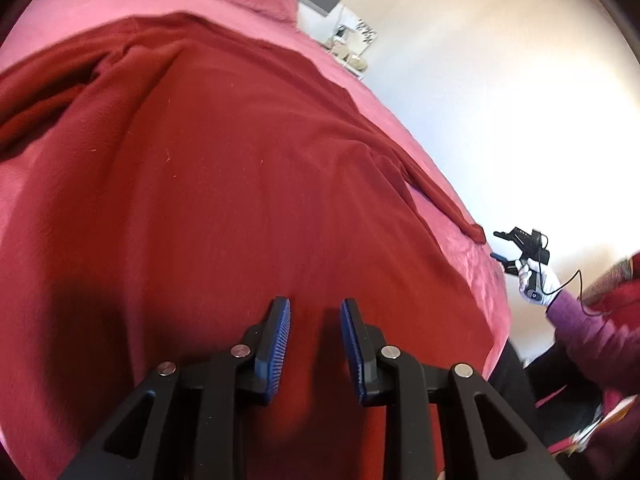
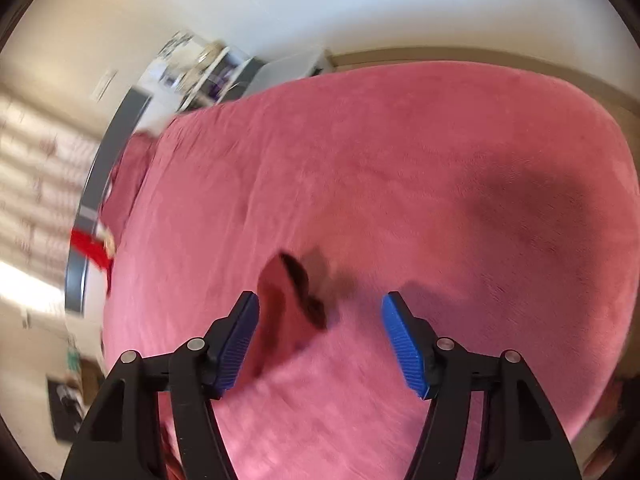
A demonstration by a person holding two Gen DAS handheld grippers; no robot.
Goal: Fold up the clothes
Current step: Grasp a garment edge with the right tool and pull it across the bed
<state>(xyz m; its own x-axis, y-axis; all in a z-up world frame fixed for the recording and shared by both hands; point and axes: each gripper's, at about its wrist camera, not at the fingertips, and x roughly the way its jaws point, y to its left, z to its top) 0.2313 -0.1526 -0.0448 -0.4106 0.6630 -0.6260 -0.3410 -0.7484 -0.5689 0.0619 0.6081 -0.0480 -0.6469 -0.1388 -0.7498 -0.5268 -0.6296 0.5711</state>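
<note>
Two hand-held grippers are at work over a bed point(image 2: 440, 168) covered in a pink fleecy blanket. From the left wrist view, a large dark red garment point(image 1: 240, 184) lies spread flat across the bed, filling most of the frame, with soft folds bunched toward its far left side and one long sleeve point(image 1: 440, 204) trailing out to the right, its cuff ending near the bed's edge. The left hand-held gripper point(image 1: 315, 346) hovers low over the near part of the garment, its blue ribbed pads set a narrow gap apart with nothing between them; red cloth shows through the gap. To the right in the same view, a white-gloved hand point(image 1: 538, 284) with a purple sleeve holds the right hand-held gripper off the bed's edge, just beyond the sleeve cuff. In the right wrist view, the right hand-held gripper point(image 2: 320, 340) stands wide, its pads well apart and empty, above the pink blanket. The dark red cuff point(image 2: 292, 300) lies on the blanket just ahead of it, nearer the left pad, though motion blur softens its outline. At the far end of the bed, a bright red item point(image 2: 90, 248) lies near the grey headboard point(image 2: 80, 248), and a cluttered white shelf unit point(image 2: 200, 76) stands against the wall.
</note>
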